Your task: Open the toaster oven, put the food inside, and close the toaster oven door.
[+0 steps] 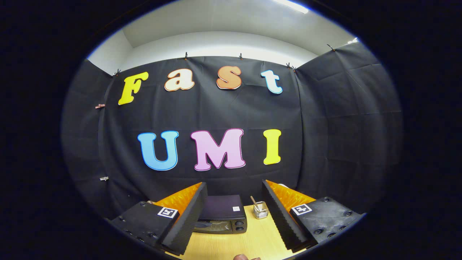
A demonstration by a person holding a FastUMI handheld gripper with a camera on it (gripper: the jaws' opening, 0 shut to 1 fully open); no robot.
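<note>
The tongs point(234, 213) stand wide apart, gripping nothing; the toaster oven point(222, 215) sits closed on the bench point(252, 242) just ahead between them, a small basket point(260, 210) beside it

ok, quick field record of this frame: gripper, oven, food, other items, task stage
gripper: gripper open, fingers spread wide, nothing between the pads
oven: toaster oven ahead of the fingers on the wooden table, door looks closed, apart from the gripper
food: a brown rounded bit at the near table edge, too little showing to identify
other items: small glass container with a stick in it, right of the oven
task stage: door not yet opened, by the look of it
</note>
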